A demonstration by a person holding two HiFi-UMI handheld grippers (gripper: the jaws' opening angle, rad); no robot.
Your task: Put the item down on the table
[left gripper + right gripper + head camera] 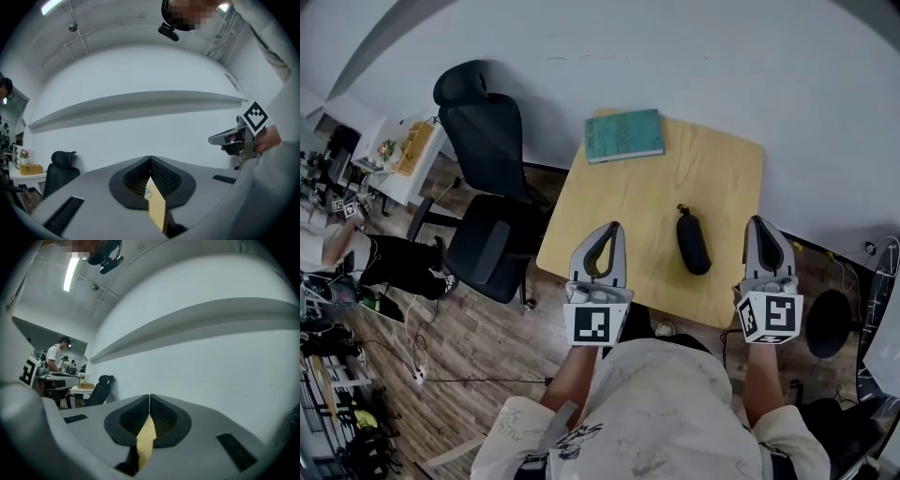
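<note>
Wooden table [647, 202] taken as reference. The black oblong pouch [693, 242] lies flat on the table top, in its near right part, clear of both claws; a teal book [624, 135] lies at the table's far left corner; a black office chair [487, 178] stands off the table's left edge.

The left gripper [614, 229] is held level over the table's near left edge; its jaws meet at the tips with nothing between them, and the left gripper view confirms this.

The right gripper [759, 223] is held level over the table's near right edge, near the pouch but not touching it; its jaws are likewise pressed together and empty.

The person [666, 412], in a pale shirt, is at the table's near side.
</note>
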